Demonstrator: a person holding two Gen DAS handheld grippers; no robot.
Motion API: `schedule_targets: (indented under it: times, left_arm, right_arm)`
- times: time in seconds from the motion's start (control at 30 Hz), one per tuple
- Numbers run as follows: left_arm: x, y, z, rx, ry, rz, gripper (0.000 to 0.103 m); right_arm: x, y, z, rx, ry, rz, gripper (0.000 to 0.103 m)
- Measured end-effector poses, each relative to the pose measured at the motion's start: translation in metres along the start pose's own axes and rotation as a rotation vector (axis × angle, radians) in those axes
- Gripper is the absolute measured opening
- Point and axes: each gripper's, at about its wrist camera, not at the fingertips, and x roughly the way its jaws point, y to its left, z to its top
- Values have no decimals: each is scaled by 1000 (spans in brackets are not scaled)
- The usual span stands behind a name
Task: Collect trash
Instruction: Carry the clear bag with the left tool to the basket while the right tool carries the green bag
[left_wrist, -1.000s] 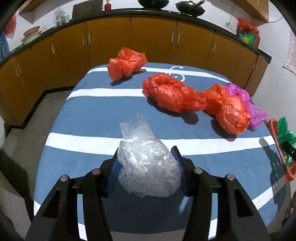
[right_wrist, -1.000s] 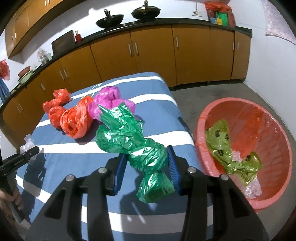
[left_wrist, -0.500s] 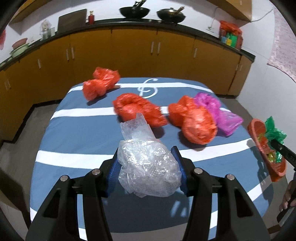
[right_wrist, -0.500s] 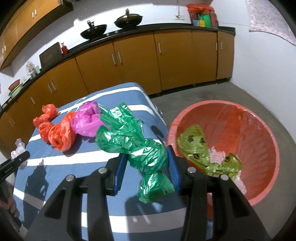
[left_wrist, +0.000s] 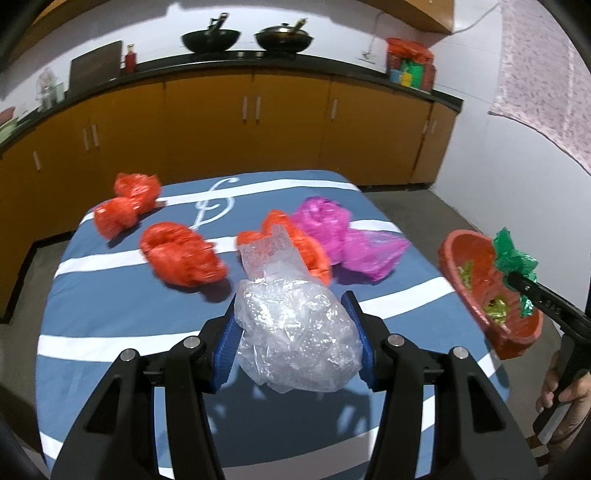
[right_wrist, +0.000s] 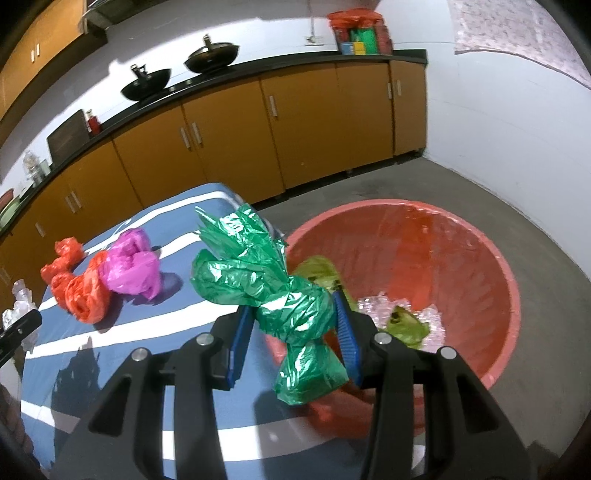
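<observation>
My left gripper (left_wrist: 293, 332) is shut on a crumpled clear plastic bag (left_wrist: 295, 325), held above the blue striped table (left_wrist: 110, 295). In the right wrist view my right gripper (right_wrist: 293, 328) is shut on a knotted green plastic bag (right_wrist: 280, 291), which hangs over the near rim of the red basin (right_wrist: 491, 258) on the floor. The basin holds olive-green bags and clear plastic. In the left wrist view the green bag (left_wrist: 513, 258) and the red basin (left_wrist: 465, 258) show at the right edge. Three red bags (left_wrist: 184, 258) and a magenta bag (left_wrist: 343, 236) lie on the table.
Orange cabinets (left_wrist: 258, 136) with a black counter and two woks (left_wrist: 210, 38) run behind the table. A white wall (right_wrist: 498, 129) and grey floor lie beyond the basin. A hand (left_wrist: 565, 384) grips the right tool's handle.
Both grippers have swung right with their bags. The green bag has gone from over the table to over the basin's rim. The clear bag now hangs nearer the table's right side.
</observation>
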Motion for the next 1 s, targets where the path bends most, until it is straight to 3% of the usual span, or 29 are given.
schedule_targets:
  times: [0.27, 0.73, 1.0]
  left_arm:
    - [10, -56, 14, 68, -7, -101, 54]
    - [58, -198, 39, 257, 6, -291, 53]
    - [91, -240, 40, 300, 54, -347, 53]
  right_arm:
    - [-3, -32, 5, 45, -19, -66, 43]
    - [-8, -97, 20, 127, -58, -154, 43]
    - [8, -120, 27, 171, -53, -156, 43]
